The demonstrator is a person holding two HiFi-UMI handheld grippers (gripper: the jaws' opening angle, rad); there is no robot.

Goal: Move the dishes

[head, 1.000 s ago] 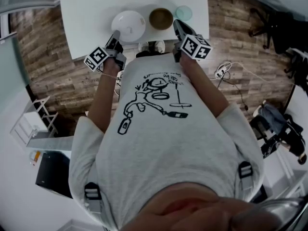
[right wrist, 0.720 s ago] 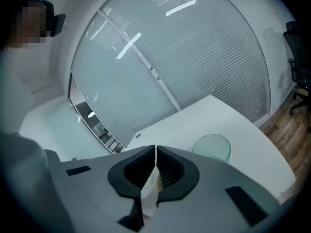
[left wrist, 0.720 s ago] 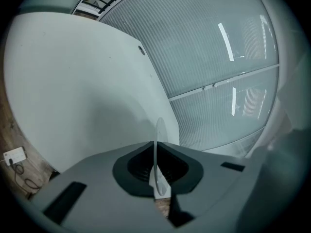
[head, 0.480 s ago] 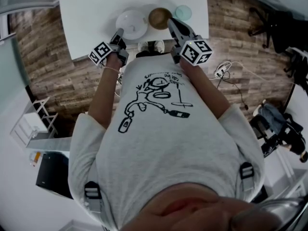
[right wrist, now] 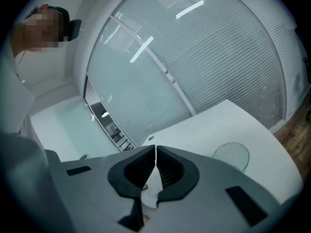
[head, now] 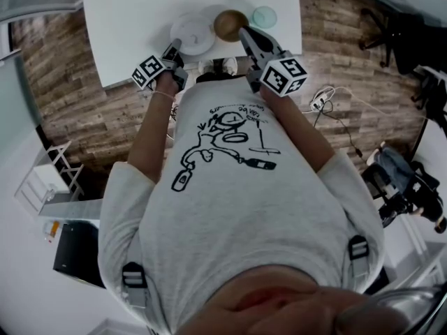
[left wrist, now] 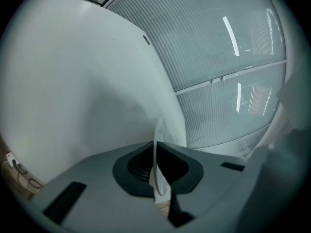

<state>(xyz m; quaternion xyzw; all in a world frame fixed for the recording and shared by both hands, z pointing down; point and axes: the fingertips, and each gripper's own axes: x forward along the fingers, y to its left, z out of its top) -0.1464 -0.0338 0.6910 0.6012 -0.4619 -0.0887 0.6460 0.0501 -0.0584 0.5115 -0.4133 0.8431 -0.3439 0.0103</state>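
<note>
A white dish (head: 192, 33) sits at the near edge of the white table (head: 133, 19). My left gripper (head: 174, 46) is shut on its near rim; in the left gripper view that rim (left wrist: 158, 184) runs edge-on between the jaws of the left gripper (left wrist: 155, 144). A brown bowl (head: 230, 24) stands just right of the dish. My right gripper (head: 244, 33) reaches to the bowl's right edge. In the right gripper view the right gripper (right wrist: 155, 149) is shut, with nothing seen in the jaws. The bowl is hidden in that view.
A small clear glass dish (head: 265, 16) (right wrist: 231, 155) lies on the table right of the brown bowl. The table (right wrist: 204, 130) ends close to my body, with wood floor (head: 70, 82) on both sides. Cables (head: 325, 103) lie on the floor at the right.
The left gripper has closed in on the white dish, which has shifted slightly up and right. The right gripper has moved left, from between bowl and glass dish to the bowl's edge.
</note>
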